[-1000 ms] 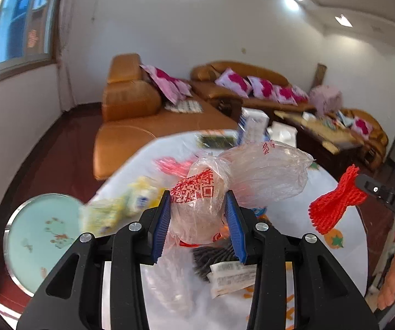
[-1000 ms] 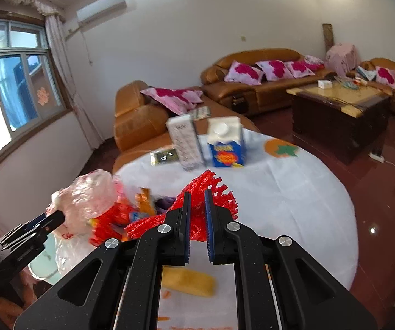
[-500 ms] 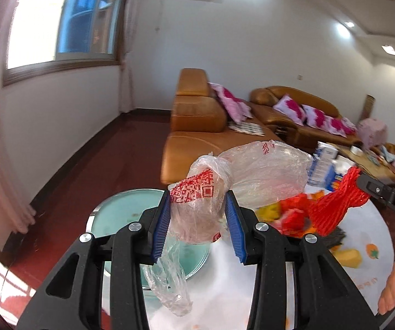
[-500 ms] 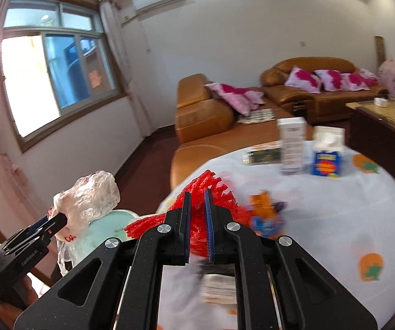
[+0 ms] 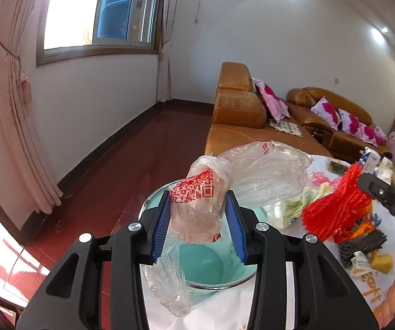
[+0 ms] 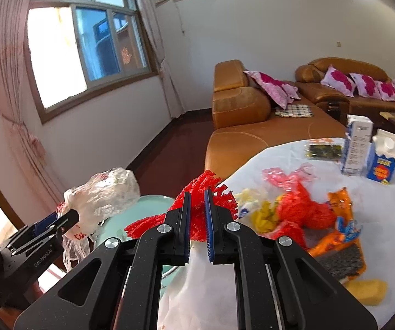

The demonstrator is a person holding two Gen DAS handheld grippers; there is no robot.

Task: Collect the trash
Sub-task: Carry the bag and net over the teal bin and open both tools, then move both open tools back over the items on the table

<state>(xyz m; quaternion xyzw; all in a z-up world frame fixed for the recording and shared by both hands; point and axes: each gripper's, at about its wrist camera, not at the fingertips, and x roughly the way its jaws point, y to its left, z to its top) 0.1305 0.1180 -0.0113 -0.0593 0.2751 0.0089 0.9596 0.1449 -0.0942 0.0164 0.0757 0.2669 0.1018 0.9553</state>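
Two handheld grippers hang over a teal basin [image 5: 205, 261] at the edge of a round table [image 6: 384, 220] w/ a white cloth. The left gripper [image 5: 199, 220] has its blue pads part-closed, pressing both sides of a crumpled clear plastic bag [image 5: 225, 189] w/ red print; the bag bulges up and right of the jaws, and a loose tail dangles down in front of the basin. The right gripper [image 6: 197, 220] is clamped nearly tight on a red mesh net [image 6: 200, 189], which fans out above and left of the fingertips. Both items are held in the air, just above the basin. Still on the table: a heap of bright wrappers [image 6: 293, 214], a dark mesh piece [image 6: 340, 261], a yellow sponge [image 6: 366, 291] and two cartons [image 6: 370, 148] at the far side. Brown sofas [image 6: 241, 101] w/ pink cushions line the wall behind.
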